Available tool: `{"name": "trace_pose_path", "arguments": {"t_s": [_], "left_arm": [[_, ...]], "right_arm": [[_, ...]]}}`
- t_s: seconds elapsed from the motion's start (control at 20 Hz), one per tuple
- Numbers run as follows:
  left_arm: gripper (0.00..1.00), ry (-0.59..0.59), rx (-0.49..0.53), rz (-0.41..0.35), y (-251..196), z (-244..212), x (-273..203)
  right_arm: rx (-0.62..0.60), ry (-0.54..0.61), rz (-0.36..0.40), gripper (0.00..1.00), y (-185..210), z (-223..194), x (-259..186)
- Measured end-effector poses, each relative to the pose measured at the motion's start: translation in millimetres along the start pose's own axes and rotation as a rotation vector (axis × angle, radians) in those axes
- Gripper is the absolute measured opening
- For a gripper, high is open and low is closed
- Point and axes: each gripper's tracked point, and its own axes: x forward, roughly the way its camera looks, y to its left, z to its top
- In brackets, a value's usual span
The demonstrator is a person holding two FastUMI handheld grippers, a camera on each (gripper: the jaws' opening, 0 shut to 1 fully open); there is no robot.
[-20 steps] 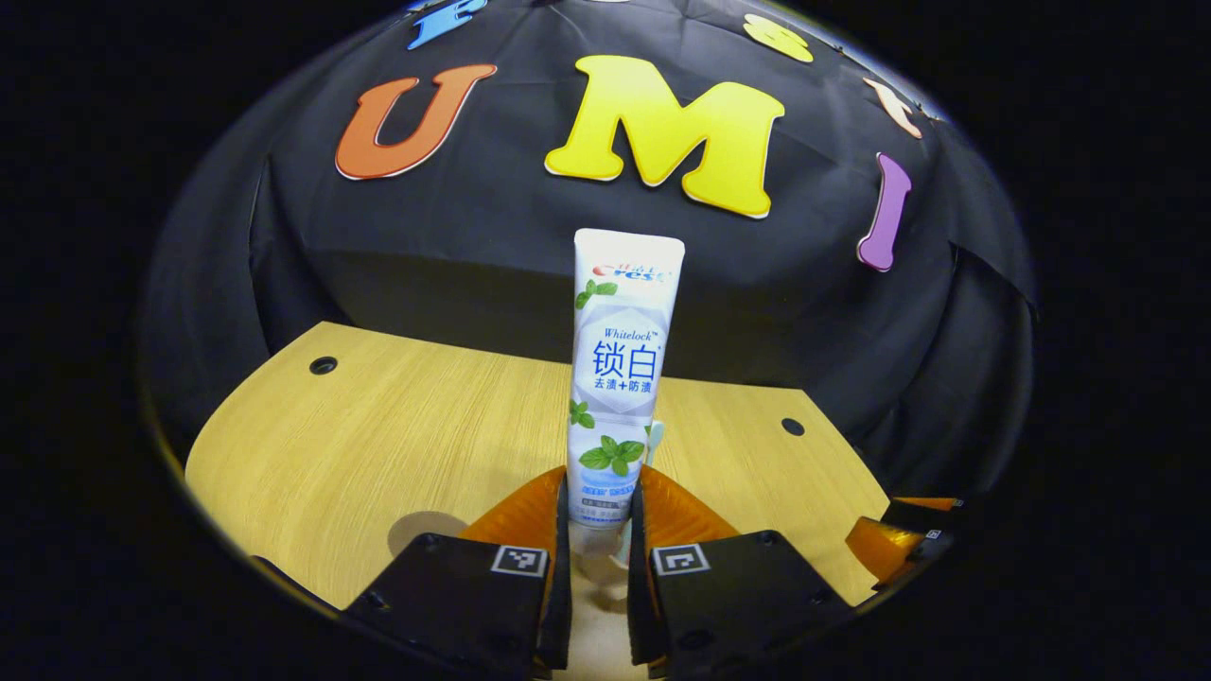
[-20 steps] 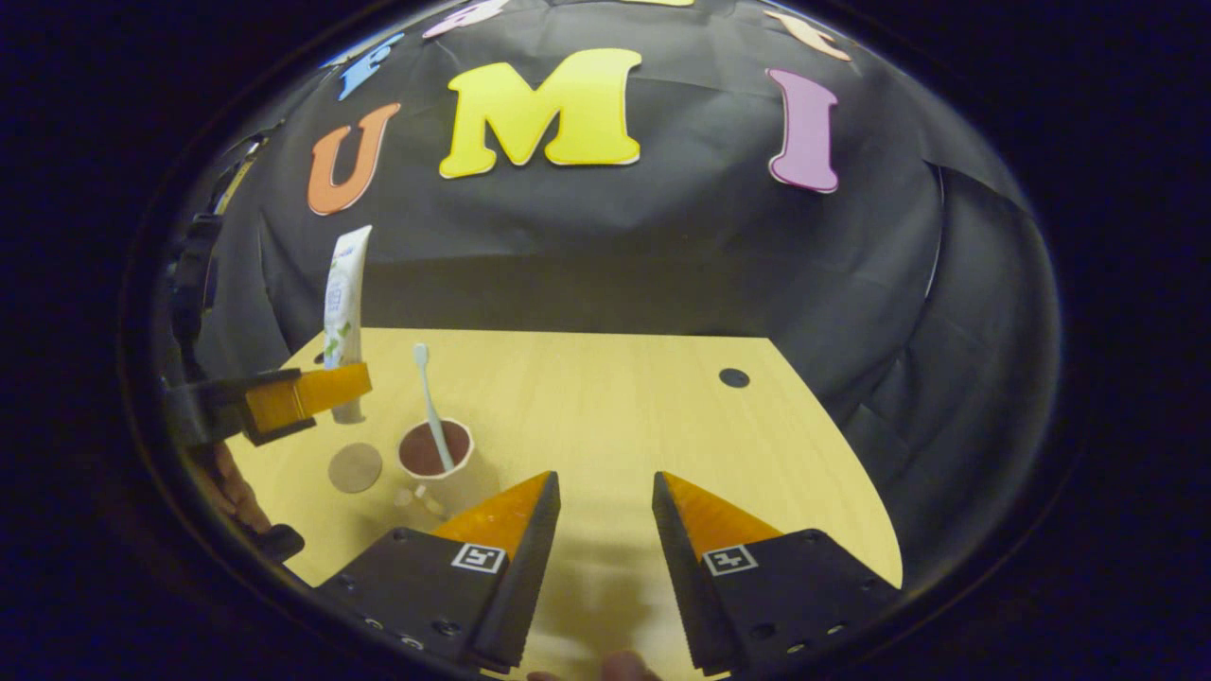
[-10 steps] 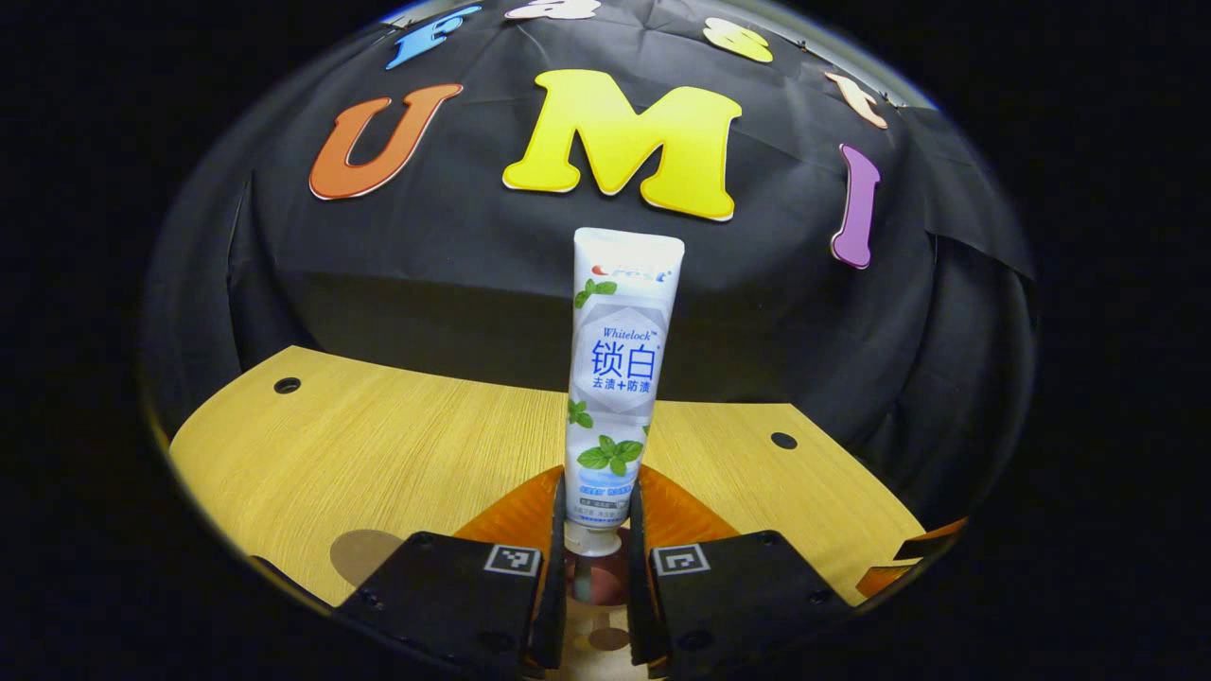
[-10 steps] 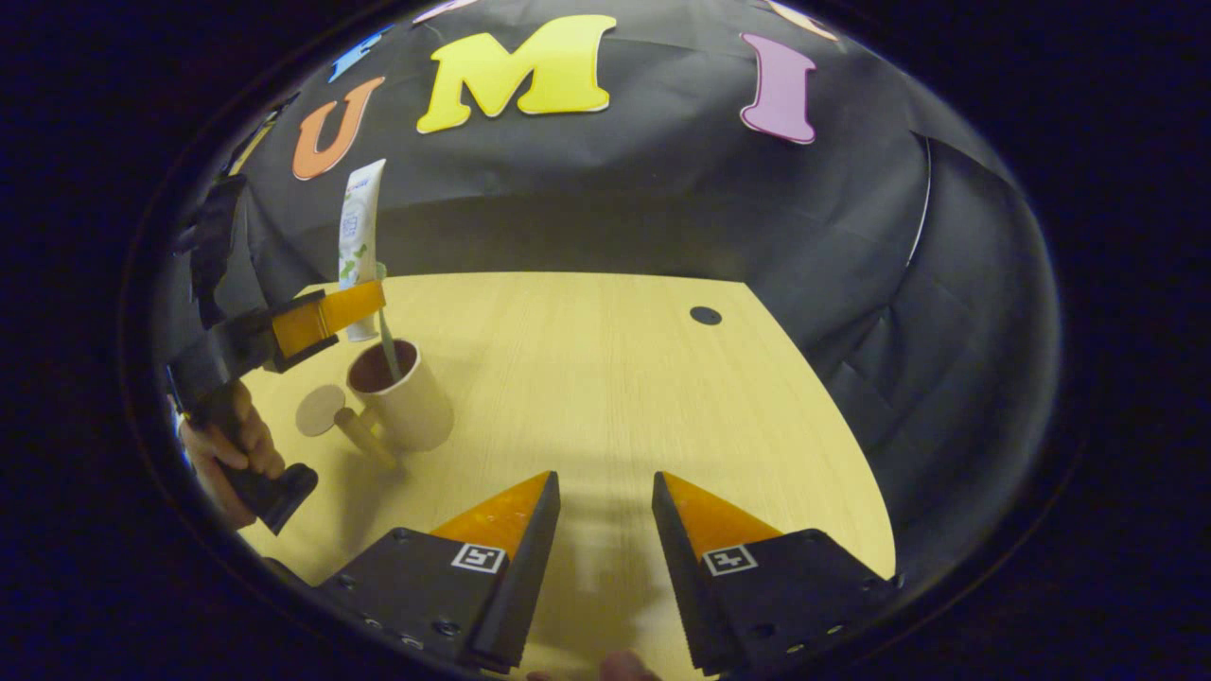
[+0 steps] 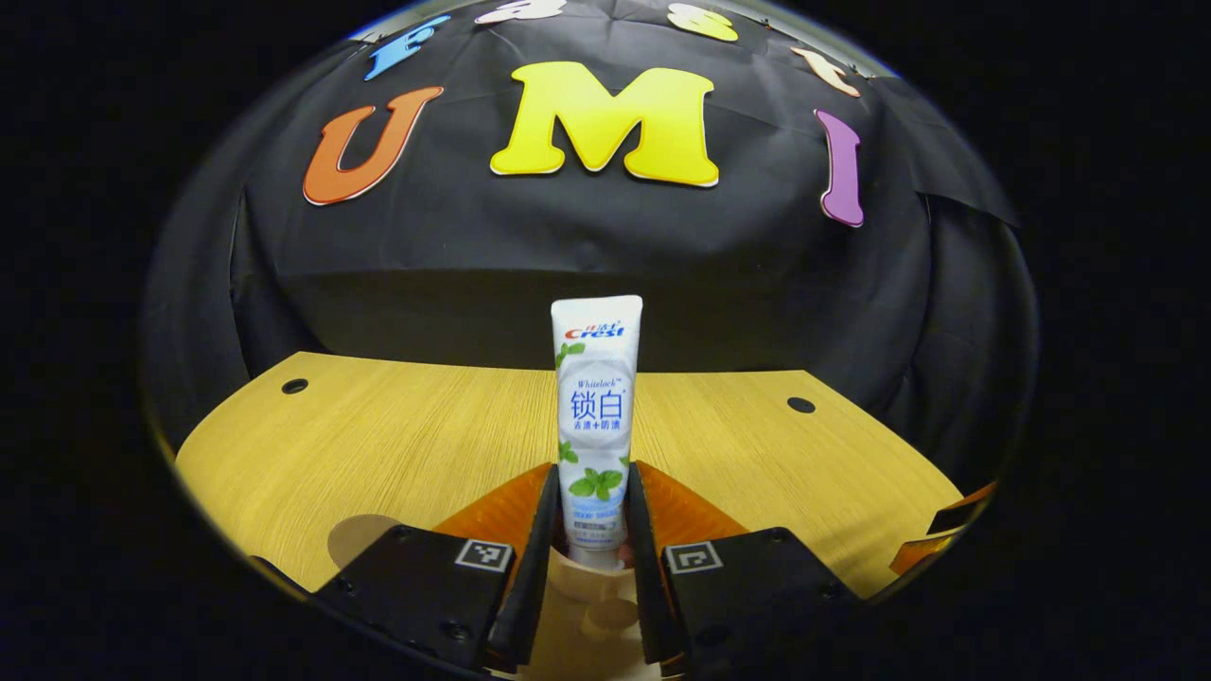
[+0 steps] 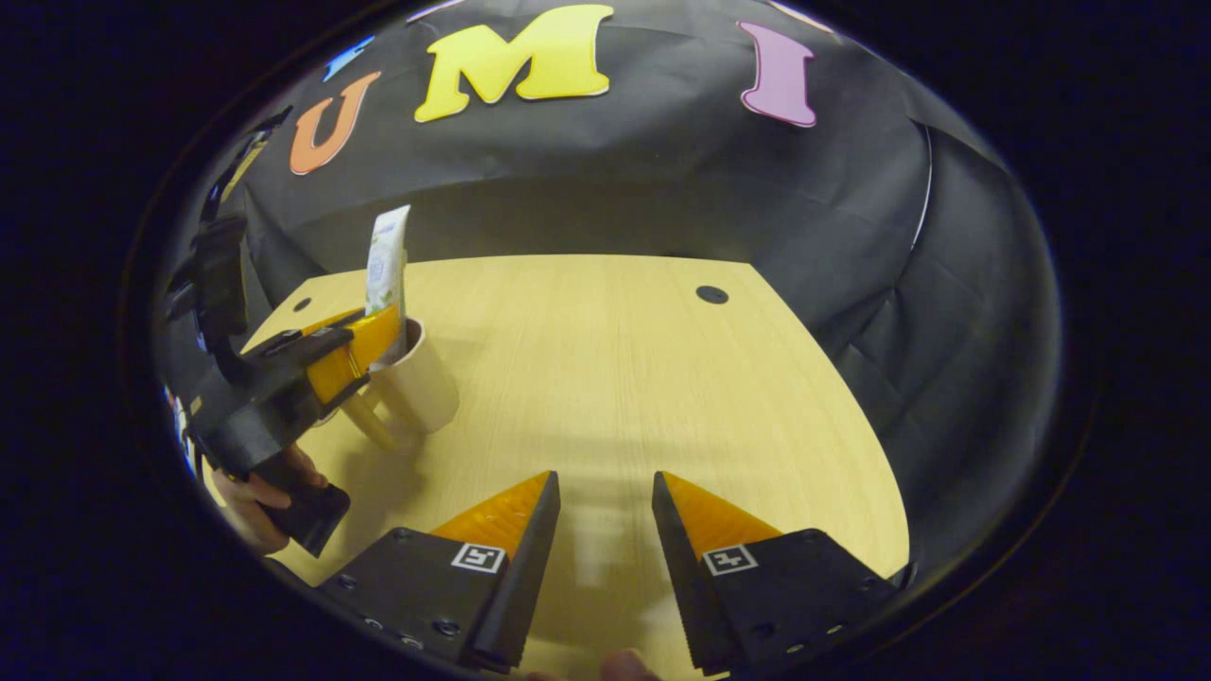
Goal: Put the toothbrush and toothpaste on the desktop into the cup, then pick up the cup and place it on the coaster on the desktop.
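Currently brackets the toothpaste (image 5: 596, 378) with the left gripper (image 5: 588, 473), one of the fingers (image 5: 511, 501) on each side of the tube's lower end. Leaves only a narrow gap at the claw; cannot tell from either view whether both fingers press on the tube or merely stand just beside it.

Stands the toothpaste upright, cap end down, crimped end up. Places its lower end inside the cup (image 5: 587, 605), seen pale beneath and between the fingers in the left gripper view. Confirms the same in the right gripper view: toothpaste (image 6: 388, 260) rising out of the cup (image 6: 421, 388), left gripper (image 6: 369, 340) level with the rim, cup handle (image 6: 369, 426) turned toward the near side.

Rests the cup on the desktop (image 5: 426, 435), near its left part as seen in the right gripper view. Locates the coaster (image 5: 359, 537) flat on the wood, just beside the cup, bare on the part in view. Keeps the cup off the coaster.

Grips the left gripper's handle with a hand (image 6: 251, 492) at the left edge of the right gripper view.

Holds the right gripper (image 6: 605, 492) above the desktop (image 6: 615, 378), well apart from the cup. Spreads its claw wide, with nothing between the fingers except bare wood.
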Motion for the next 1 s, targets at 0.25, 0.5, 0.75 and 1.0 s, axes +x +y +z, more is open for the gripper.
{"name": "trace_pose_path", "arguments": {"t_s": [0.25, 0.5, 0.75, 1.0], "left_arm": [[0.52, 0.010, 0.002, -0.002, 1.8, 0.8, -8.1], [0.78, 0.026, -0.024, 0.013, 10.1, -2.3, -17.4], [0.78, -0.027, -0.040, 0.059, 40.2, 20.9, -43.7], [0.88, -0.013, -0.077, 0.146, 94.0, 38.9, -83.2]], "right_arm": [[-0.011, 0.013, 0.017, 0.60, 13.8, -1.2, 0.9], [-0.022, 0.016, 0.032, 0.63, 27.4, 2.2, 2.4], [-0.020, 0.042, 0.055, 0.69, 44.4, 5.9, -2.6], [0.004, 0.121, 0.117, 0.70, 91.2, 21.7, -11.6]]}}
